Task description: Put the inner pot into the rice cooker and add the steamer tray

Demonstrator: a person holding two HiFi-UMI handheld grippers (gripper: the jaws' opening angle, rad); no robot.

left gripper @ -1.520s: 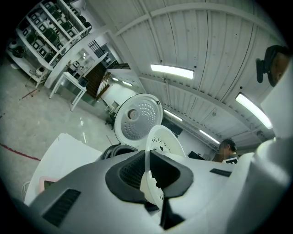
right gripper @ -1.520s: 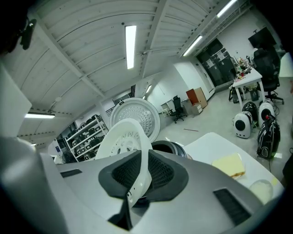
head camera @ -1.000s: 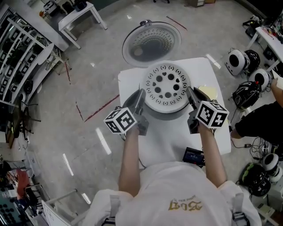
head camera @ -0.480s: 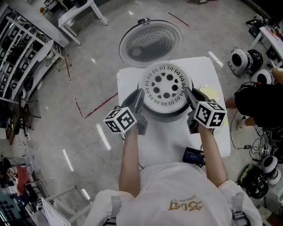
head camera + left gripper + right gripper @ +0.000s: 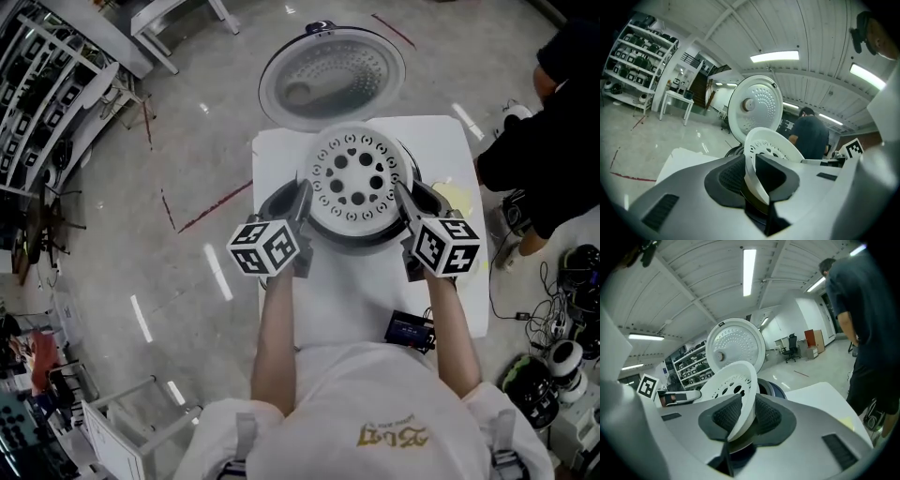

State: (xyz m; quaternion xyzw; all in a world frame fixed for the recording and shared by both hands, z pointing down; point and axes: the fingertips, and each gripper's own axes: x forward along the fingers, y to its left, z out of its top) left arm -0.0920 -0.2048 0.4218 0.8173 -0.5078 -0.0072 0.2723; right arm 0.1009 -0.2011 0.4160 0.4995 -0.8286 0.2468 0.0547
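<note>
The white steamer tray [image 5: 356, 178], round with several holes, sits in the mouth of the rice cooker [image 5: 373, 240], whose lid [image 5: 330, 75] stands open behind. My left gripper [image 5: 302, 199] is at the tray's left edge and my right gripper [image 5: 406, 199] at its right edge. In the left gripper view the tray [image 5: 771, 146] has its rim between my left gripper's [image 5: 751, 176] jaws, which are opening. In the right gripper view the rim of the tray [image 5: 729, 380] stands between my right gripper's [image 5: 740, 416] jaws, also opening. The inner pot is hidden under the tray.
The cooker stands on a small white table [image 5: 347, 300] with a black device [image 5: 410, 330] at its near edge and a yellow sheet [image 5: 457, 195] at the right. A person in dark clothes [image 5: 534, 131] stands close at the right. Shelves [image 5: 47, 94] line the left.
Both grippers have rolled a little at the tray's sides and their jaws have loosened on the rim. The person at the right has walked toward the picture's top.
</note>
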